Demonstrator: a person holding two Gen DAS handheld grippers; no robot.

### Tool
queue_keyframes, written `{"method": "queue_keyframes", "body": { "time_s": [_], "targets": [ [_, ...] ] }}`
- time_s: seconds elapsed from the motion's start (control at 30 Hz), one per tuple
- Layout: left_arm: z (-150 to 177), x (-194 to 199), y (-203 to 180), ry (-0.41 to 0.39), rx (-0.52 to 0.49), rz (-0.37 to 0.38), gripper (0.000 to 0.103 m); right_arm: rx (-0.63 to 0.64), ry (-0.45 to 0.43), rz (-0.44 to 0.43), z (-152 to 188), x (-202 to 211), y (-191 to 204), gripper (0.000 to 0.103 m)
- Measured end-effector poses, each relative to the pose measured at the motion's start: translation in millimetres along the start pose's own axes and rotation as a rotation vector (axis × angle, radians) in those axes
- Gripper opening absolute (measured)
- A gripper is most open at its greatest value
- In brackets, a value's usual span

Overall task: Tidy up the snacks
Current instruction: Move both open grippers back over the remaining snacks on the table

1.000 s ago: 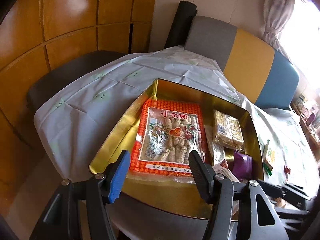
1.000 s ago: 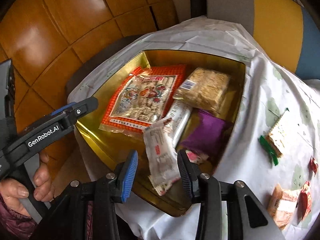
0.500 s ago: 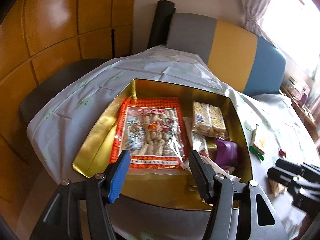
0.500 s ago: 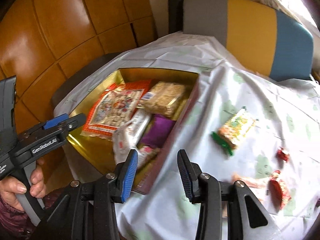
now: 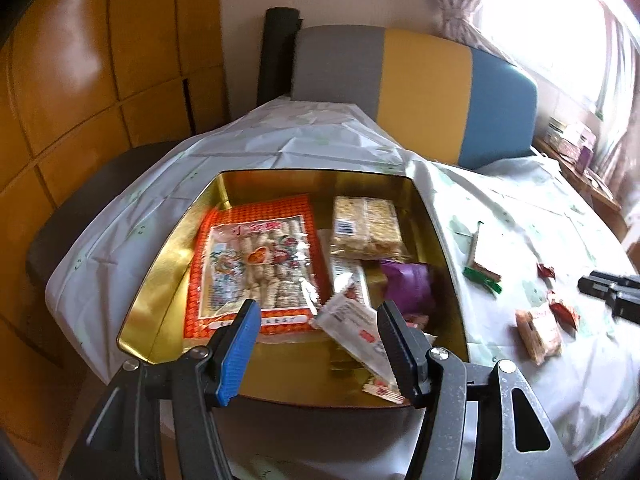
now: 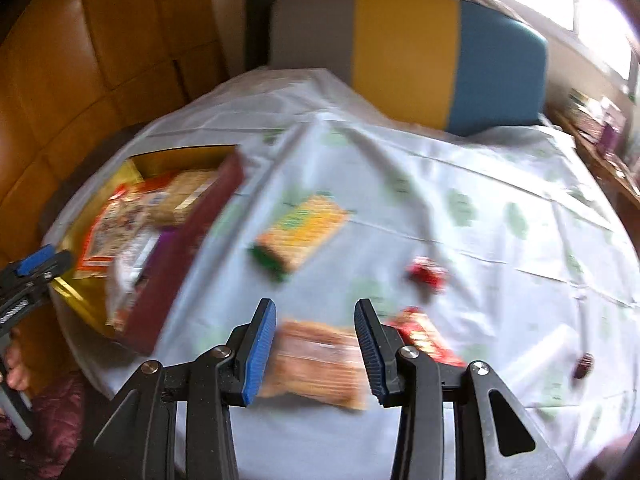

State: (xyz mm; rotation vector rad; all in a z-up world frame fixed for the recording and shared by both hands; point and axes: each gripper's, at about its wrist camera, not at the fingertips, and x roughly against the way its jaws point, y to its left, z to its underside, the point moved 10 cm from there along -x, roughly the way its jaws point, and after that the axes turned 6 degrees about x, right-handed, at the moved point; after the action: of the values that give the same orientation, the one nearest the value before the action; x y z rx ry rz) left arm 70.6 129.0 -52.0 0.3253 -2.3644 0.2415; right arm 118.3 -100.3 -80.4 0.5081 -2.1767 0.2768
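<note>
A gold tin (image 5: 160, 280) on the white tablecloth holds a large orange-red packet (image 5: 256, 264), a cracker pack (image 5: 366, 224), a purple packet (image 5: 408, 284) and a white wrapper (image 5: 356, 328). My left gripper (image 5: 318, 308) hovers open over the tin's near edge, gripping nothing. My right gripper (image 6: 314, 312) is open above an orange-brown biscuit pack (image 6: 316, 360) that lies on the cloth; its pads stand apart from the pack. The right wrist view is blurred. A yellow-green pack (image 6: 300, 232) and red candies (image 6: 426, 274) lie farther out.
A grey, yellow and blue chair back (image 5: 420, 80) stands behind the table. Wooden wall panels (image 5: 80, 100) close off the left. A red wrapper (image 6: 424, 336) and a dark candy (image 6: 584, 364) lie right of my right gripper. A hand (image 6: 16, 372) holds the left gripper's handle.
My right gripper swung right, off the tin and out over the tablecloth to the biscuit pack. The left gripper shifted slightly and rolled; the tin's snacks stayed put.
</note>
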Motion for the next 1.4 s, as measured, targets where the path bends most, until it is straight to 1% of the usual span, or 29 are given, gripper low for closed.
{"method": "queue_keyframes", "body": {
  "time_s": [0.27,0.37,0.47,0.53,0.6,0.67,0.73,0.77,0.8,0.87,0.93,0.97,1.0,1.03,1.07,1.1,1.2,1.27,1.3,1.4],
  "targets": [
    [5,2,-35,0.009,-0.081,0.04,0.061,-0.085,0.027,0.153,19,15,-94,0.042],
    [8,3,-52,0.018,-0.117,0.061,0.061,-0.162,0.034,0.189,27,17,-126,0.042],
    [9,6,-72,0.02,-0.161,0.09,0.061,-0.239,0.049,0.235,33,17,-148,0.042],
    [12,6,-88,0.031,-0.201,0.124,0.061,-0.306,0.061,0.236,38,13,-161,0.042],
    [16,6,-108,0.05,-0.234,0.165,0.061,-0.369,0.063,0.205,41,12,-169,0.042],
    [23,4,-127,0.076,-0.276,0.207,0.061,-0.423,0.056,0.178,44,12,-176,0.042],
    [32,0,-150,0.09,-0.341,0.239,0.061,-0.454,0.058,0.165,44,10,-178,0.042],
    [36,-4,-158,0.104,-0.364,0.253,0.061,-0.466,0.058,0.162,45,10,-179,0.042],
    [43,-8,-171,0.136,-0.4,0.284,0.061,-0.475,0.055,0.159,45,11,-181,0.042],
    [52,-13,-188,0.162,-0.447,0.316,0.061,-0.479,0.054,0.151,46,11,-179,0.042],
    [60,-16,-203,0.164,-0.519,0.326,0.061,-0.479,0.061,0.145,47,9,-177,0.042],
    [65,-18,-213,0.156,-0.577,0.332,0.062,-0.476,0.062,0.143,47,9,-176,0.042],
    [69,-21,-220,0.154,-0.625,0.332,0.069,-0.472,0.062,0.14,47,9,-175,0.042],
    [72,-22,-224,0.156,-0.661,0.337,0.073,-0.472,0.063,0.136,47,8,-175,0.042],
    [75,-23,-231,0.155,-0.703,0.347,0.076,-0.473,0.067,0.131,47,7,-174,0.042],
    [78,-24,-238,0.152,-0.745,0.359,0.076,-0.472,0.072,0.128,48,6,-173,0.042],
    [84,-28,-255,0.147,-0.838,0.388,0.08,-0.473,0.077,0.12,49,5,-172,0.042],
    [88,-32,-264,0.146,-0.879,0.406,0.082,-0.477,0.08,0.107,49,4,-170,0.042],
    [92,-35,-268,0.155,-0.902,0.427,0.082,-0.477,0.084,0.098,50,3,-169,0.042],
    [99,-45,-277,0.181,-0.952,0.457,0.082,-0.464,0.09,0.084,49,2,-165,0.042]
  ]
}}
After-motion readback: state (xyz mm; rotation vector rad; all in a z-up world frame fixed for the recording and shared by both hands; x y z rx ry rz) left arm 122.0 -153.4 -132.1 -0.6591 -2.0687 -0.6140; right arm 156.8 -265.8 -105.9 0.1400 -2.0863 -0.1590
